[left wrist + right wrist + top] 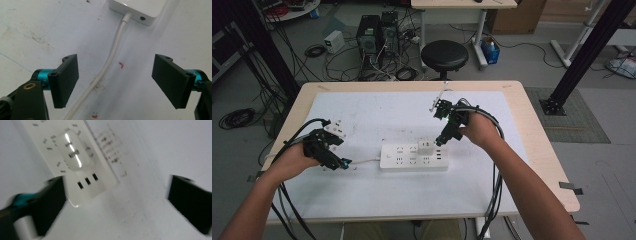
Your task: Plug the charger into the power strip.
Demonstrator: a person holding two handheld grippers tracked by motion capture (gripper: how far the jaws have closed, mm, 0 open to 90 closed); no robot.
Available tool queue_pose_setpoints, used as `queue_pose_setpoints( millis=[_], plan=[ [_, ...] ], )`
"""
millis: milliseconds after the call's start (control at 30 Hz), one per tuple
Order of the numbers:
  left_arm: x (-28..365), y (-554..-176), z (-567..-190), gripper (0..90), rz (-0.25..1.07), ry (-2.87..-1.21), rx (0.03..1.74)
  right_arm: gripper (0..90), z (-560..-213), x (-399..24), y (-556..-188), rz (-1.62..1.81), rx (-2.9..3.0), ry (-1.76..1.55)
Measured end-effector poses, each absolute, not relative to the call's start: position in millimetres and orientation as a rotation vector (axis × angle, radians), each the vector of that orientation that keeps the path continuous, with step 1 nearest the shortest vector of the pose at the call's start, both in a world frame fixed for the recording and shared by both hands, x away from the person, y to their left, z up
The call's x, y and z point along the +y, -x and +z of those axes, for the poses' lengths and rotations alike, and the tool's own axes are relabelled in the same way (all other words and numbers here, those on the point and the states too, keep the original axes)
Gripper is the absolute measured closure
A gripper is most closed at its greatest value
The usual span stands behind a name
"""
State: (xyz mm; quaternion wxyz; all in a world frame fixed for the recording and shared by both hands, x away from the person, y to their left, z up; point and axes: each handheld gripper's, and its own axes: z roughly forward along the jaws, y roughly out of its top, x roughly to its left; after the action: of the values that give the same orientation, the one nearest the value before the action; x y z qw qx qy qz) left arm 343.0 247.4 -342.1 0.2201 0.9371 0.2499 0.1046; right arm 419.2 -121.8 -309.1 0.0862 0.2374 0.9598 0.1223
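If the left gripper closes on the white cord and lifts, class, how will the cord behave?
The white cord would probably flex and sag, since it already curves across the table. It looks thin and smooth, so it may slip between the jaws. Lifting would likely tug the power strip it joins.

White on white, black at the edges

The power strip [413, 156], its cable [110, 62] and the plugged-in adapter [425, 148] are white on a white mat [377, 115] with small red marks [121, 65]; the tabletop [532, 120] rim is pale wood; each hand-held gripper [115, 82] has black jaws on teal fittings.
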Motion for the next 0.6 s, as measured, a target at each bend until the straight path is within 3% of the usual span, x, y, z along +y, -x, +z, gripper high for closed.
queue_pose_setpoints(
  millis=[600],
  plan=[
    [250.2,-345.1,-314.4,21.7,0.396,-2.563,0.687,0.8,-264.4,-206.1,-384.8,0.470,2.651,-0.998]
  ],
)
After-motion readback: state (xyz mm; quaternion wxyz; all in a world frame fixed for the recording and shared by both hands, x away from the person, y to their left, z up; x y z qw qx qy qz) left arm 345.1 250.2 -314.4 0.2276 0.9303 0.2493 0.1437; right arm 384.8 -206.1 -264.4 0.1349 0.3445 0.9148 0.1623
